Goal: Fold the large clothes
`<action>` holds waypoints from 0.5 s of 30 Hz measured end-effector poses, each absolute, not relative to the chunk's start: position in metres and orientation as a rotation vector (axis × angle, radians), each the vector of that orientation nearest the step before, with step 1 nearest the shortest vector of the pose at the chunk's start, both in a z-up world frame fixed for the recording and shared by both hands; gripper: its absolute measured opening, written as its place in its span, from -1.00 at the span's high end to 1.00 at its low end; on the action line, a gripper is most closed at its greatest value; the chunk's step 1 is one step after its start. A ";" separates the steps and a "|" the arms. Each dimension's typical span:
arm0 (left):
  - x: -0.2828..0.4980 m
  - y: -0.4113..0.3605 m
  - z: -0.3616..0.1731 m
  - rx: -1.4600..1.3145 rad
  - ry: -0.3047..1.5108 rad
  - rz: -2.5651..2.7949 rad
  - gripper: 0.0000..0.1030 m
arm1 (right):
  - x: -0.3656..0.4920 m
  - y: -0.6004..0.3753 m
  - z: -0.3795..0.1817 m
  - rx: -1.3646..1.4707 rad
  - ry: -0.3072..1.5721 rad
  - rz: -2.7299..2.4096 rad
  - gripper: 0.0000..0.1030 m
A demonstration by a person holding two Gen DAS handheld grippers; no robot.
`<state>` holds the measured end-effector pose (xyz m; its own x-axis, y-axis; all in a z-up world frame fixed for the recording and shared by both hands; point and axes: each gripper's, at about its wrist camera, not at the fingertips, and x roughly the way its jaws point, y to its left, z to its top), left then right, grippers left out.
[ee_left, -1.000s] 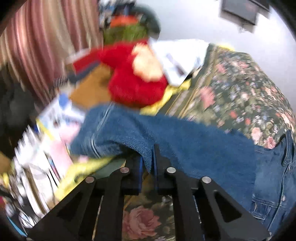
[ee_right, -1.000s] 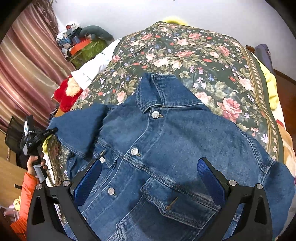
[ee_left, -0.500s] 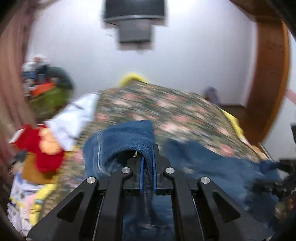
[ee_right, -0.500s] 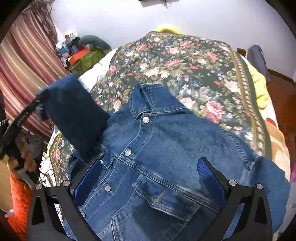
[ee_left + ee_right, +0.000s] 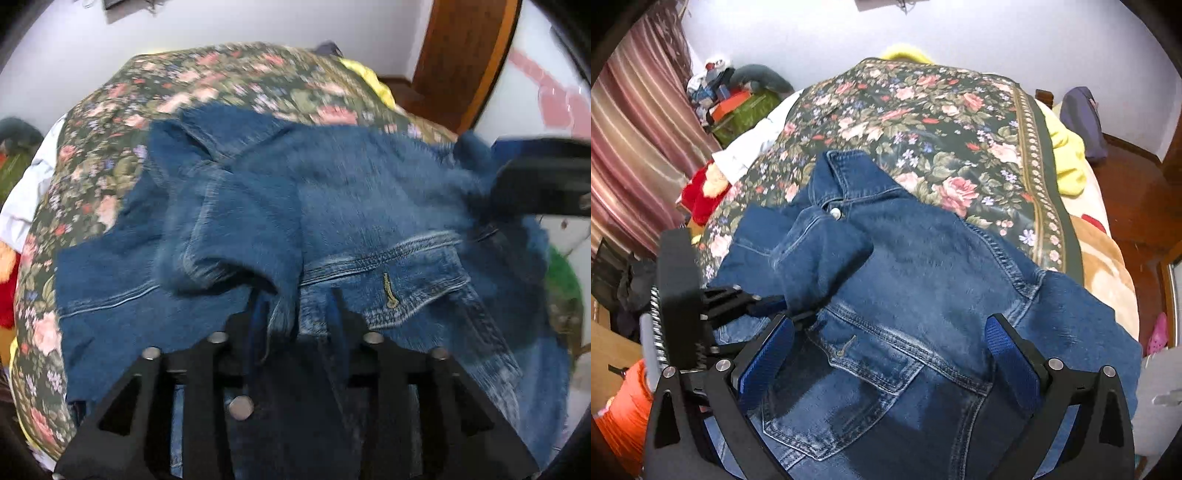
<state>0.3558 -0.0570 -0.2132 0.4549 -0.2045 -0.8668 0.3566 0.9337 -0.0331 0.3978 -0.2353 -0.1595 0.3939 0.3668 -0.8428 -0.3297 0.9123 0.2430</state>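
Bed: my blue denim jacket [image 5: 923, 288] lies front-up on the dark floral bedspread [image 5: 942, 122], collar toward the far end, hem at the near edge under my grippers.
Sleeve: the jacket's left sleeve [image 5: 820, 258] is folded across the chest, its cuff bunched just below the collar button.
Pocket: the buttoned chest pocket [image 5: 857, 373] lies flat, flap down; I cannot see what is inside it.
Left edge of bed: white cloth [image 5: 753, 147] and a red plush toy [image 5: 701, 195] hang off that side; green box [image 5: 746, 114] with clutter stands beyond, contents too small to tell.
Right edge of bed: yellow blanket [image 5: 1067, 155] spills over it.
Left gripper [image 5: 295, 306]: pointing steeply down at the sleeve end; its jaws have just been opening, cloth lies loose between the fingers, pads not pressing it.
Right gripper [image 5: 890, 347]: pointing steeply down over the pocket, jaws spread wide, nothing gripped.
Me: an orange sleeve [image 5: 624, 402] shows behind my left gripper.
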 end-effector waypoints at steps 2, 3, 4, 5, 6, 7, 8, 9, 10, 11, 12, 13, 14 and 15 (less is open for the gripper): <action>0.350 -0.034 -0.194 0.124 1.002 -0.321 -0.14 | 0.400 -0.226 -0.161 0.031 1.079 0.459 -1.00; 0.345 -0.016 -0.183 0.096 0.967 -0.294 -0.30 | 0.402 -0.219 -0.161 0.027 1.078 0.475 -1.00; 0.345 -0.006 -0.178 0.082 0.945 -0.274 -0.37 | 0.404 -0.213 -0.162 0.023 1.077 0.485 -1.00; 0.342 0.008 -0.170 0.070 0.920 -0.246 -0.39 | 0.406 -0.207 -0.163 0.021 1.078 0.495 -1.00; 0.340 0.024 -0.164 0.064 0.897 -0.211 -0.43 | 0.409 -0.198 -0.166 0.019 1.083 0.509 -1.00; 0.338 0.041 -0.160 0.064 0.881 -0.169 -0.47 | 0.412 -0.191 -0.168 0.018 1.090 0.515 -1.00; 0.338 0.057 -0.158 0.069 0.871 -0.125 -0.48 | 0.415 -0.184 -0.171 0.016 1.100 0.520 -1.00; 0.338 0.074 -0.160 0.073 0.869 -0.080 -0.48 | 0.419 -0.174 -0.176 0.014 1.116 0.526 -1.00; 0.341 0.087 -0.163 0.074 0.876 -0.047 -0.48 | 0.422 -0.166 -0.180 0.013 1.128 0.532 -1.00; 0.342 0.100 -0.168 0.073 0.889 -0.009 -0.48 | 0.426 -0.156 -0.184 0.009 1.145 0.539 -1.00; 0.344 0.115 -0.175 0.072 0.906 0.030 -0.48 | 0.430 -0.146 -0.187 -0.002 1.155 0.544 -1.00; 0.347 0.128 -0.185 0.067 0.924 0.065 -0.48 | 0.432 -0.138 -0.189 -0.013 1.158 0.546 -1.00; 0.349 0.138 -0.194 0.054 0.943 0.087 -0.48 | 0.435 -0.127 -0.190 -0.030 1.158 0.548 -1.00; 0.351 0.151 -0.204 0.029 0.971 0.098 -0.48 | 0.438 -0.117 -0.191 -0.050 1.157 0.553 -1.00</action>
